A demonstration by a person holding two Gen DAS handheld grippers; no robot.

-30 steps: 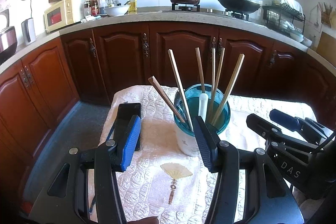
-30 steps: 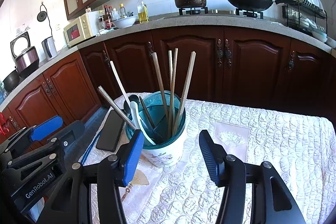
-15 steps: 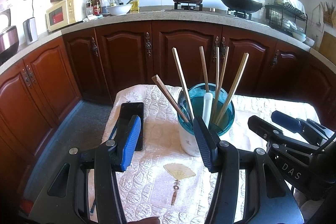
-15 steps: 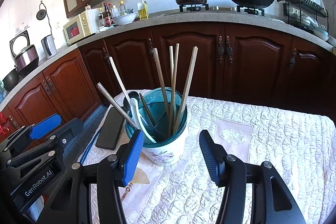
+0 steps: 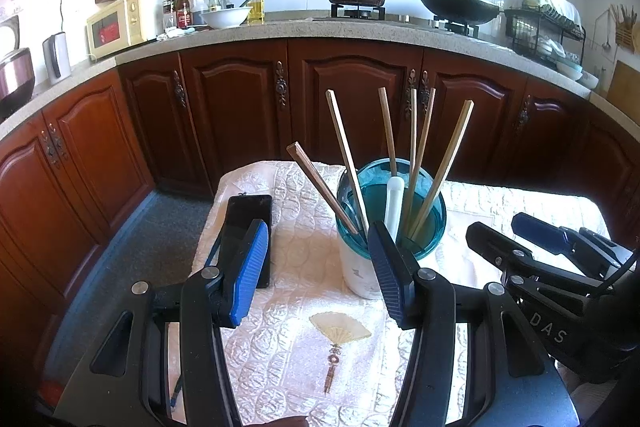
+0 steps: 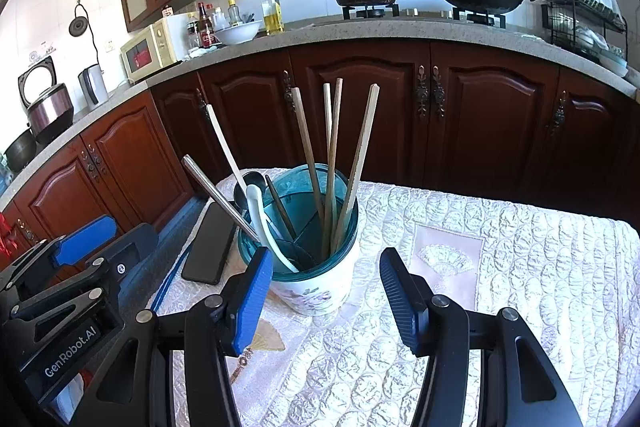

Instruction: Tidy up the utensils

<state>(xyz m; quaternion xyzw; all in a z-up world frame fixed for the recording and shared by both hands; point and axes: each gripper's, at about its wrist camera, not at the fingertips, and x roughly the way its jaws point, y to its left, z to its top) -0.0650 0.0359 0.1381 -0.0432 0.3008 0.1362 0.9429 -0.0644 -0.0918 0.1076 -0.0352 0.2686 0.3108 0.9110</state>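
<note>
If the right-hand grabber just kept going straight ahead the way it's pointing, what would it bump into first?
Most likely the utensil cup: it stands right ahead of the right gripper, between its open, empty jaws. Depth is hard to judge through the fisheye, but nothing shows in between.

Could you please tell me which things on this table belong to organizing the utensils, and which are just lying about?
Job: utensil holder; chopsticks; white spoon; dark ladle.
Lying about: black phone; quilted tablecloth.
</note>
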